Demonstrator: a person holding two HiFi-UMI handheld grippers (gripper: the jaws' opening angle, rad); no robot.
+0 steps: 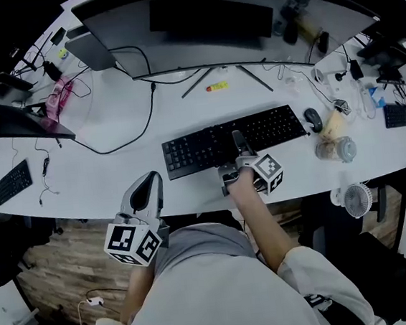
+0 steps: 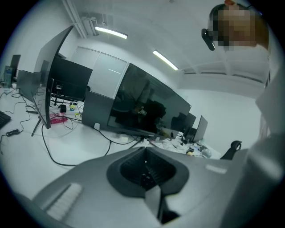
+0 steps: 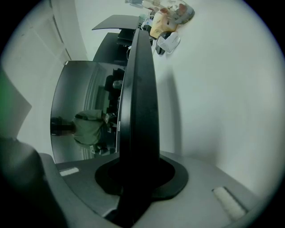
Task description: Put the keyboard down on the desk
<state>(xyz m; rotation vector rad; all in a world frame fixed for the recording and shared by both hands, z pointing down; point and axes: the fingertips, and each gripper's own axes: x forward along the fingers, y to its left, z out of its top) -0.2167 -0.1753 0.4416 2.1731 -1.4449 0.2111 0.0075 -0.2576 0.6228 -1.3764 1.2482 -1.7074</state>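
I'm pinching keyboard (image 1: 271, 126) near edge in right gripper (image 1: 238, 144) to seat it flat on counter (image 1: 118, 176); left gripper (image 1: 148, 190) is idling closed, empty.

keyboard (image 1: 194, 150) | black, full-size | keys up, slightly skewed | over white desk (image 1: 129, 177)

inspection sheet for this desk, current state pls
Surface: white desk, front part bare.
Job's things: black keyboard centre front; resting flat or not, cannot tell.
Clutter: mouse, jar, fan.
Grippers: right gripper shut on the keyboard's near edge; left gripper shut, empty, off the desk edge.
Cables: black cable loops out from the monitor.
Surroundings: wooden floor.
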